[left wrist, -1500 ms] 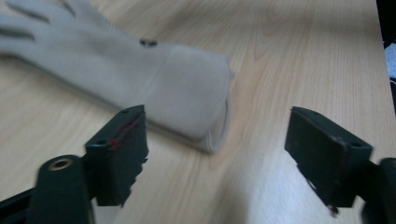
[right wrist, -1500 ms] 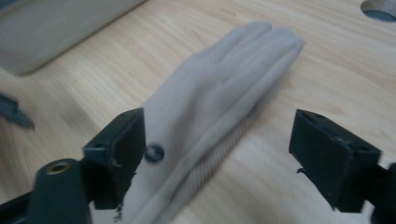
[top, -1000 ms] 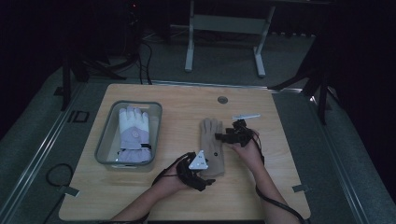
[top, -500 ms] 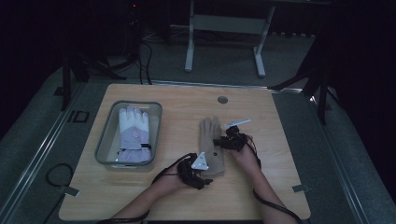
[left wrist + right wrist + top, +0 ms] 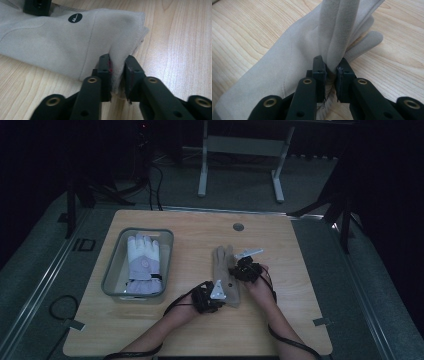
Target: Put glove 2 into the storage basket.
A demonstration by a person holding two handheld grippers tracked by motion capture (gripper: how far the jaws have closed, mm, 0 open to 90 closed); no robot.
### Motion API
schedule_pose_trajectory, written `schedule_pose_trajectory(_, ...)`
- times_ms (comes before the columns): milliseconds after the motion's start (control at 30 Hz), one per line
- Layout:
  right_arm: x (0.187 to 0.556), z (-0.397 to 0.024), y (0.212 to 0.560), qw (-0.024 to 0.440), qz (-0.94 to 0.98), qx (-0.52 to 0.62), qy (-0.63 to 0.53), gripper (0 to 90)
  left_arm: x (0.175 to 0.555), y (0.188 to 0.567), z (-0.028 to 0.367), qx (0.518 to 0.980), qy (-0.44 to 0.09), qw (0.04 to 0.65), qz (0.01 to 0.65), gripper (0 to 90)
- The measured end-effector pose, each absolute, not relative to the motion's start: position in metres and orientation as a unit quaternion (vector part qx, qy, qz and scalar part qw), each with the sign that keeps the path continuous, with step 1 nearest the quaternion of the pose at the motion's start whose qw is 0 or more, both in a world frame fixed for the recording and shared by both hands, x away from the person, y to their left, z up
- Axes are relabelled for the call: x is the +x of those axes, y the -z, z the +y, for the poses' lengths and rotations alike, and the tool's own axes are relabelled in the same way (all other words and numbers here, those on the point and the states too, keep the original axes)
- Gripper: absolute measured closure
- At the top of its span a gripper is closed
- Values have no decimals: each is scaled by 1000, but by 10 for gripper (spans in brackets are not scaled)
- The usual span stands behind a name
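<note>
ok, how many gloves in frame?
2. A white and lavender glove lies in the grey bin at table left. A tan glove lies on the table mid-right, pinched by both the left gripper and right gripper.

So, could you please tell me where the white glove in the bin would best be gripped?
Probably the cuff end of the white glove, from above. It lies flat in the bin with its cuff toward the person, and the bin's walls block a side approach, so pinching up a fold of cuff fabric seems best.
</note>
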State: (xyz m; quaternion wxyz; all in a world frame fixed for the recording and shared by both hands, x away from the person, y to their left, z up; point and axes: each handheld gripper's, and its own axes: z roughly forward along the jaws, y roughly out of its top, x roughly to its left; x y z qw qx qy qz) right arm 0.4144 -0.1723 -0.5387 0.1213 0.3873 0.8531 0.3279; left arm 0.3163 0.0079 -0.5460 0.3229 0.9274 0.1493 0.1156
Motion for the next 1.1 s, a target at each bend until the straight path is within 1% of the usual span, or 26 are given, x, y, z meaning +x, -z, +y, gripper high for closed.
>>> schedule_pose_trajectory(133, 415, -171, 534, 120, 851, 391, -330, 815, 315, 543, 6, 930, -120, 316, 147, 816)
schedule_pose_trajectory(233, 414, -171, 531, 120, 850, 390, -333, 817, 316, 540, 7, 929, -114, 318, 151, 821)
schedule_pose_trajectory(267, 412, -169, 527, 132, 851, 386, -330, 819, 315, 538, 9, 929, -118, 317, 148, 822)
schedule_pose_trajectory(333, 411, -168, 525, 134, 852, 383, -330, 820, 314, 534, 11, 930, -123, 315, 145, 822)
schedule_pose_trajectory(700, 408, -167, 502, 128, 839, 381, -366, 821, 311, 509, 19, 931, -133, 312, 134, 822)
schedule_pose_trajectory(800, 408, -162, 491, 129, 838, 378, -373, 821, 309, 499, 23, 931, -144, 308, 131, 822)
schedule_pose_trajectory(1100, 410, -151, 470, 121, 833, 370, -393, 820, 307, 481, 38, 931, -152, 304, 132, 822)
